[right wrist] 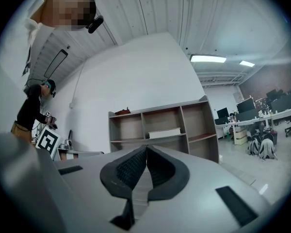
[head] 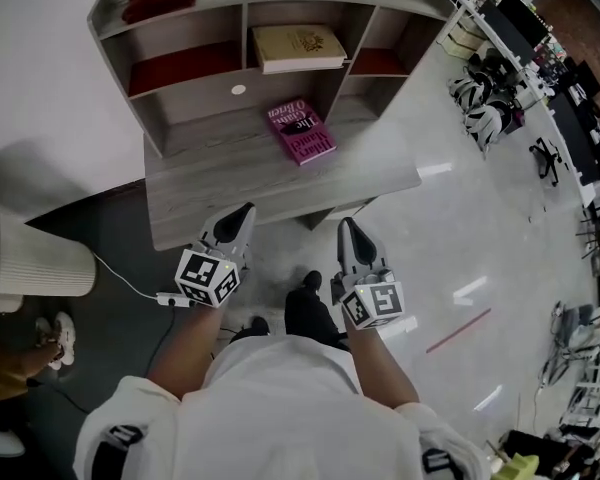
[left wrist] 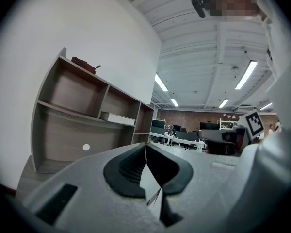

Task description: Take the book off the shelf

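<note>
A cream book lies flat in the upper middle compartment of the grey shelf unit, which stands on a desk. A pink book lies on the desk below it. My left gripper and right gripper are held level at the desk's near edge, short of both books, each shut with nothing in it. In the left gripper view the shut gripper has the shelf's book off to its left. Straight beyond the shut gripper in the right gripper view sits the book.
A dark red thing lies on top of the shelf unit. A white cylinder stands left of the desk, and a power strip lies on the floor. Bags and office desks line the right. A person stands at the far left.
</note>
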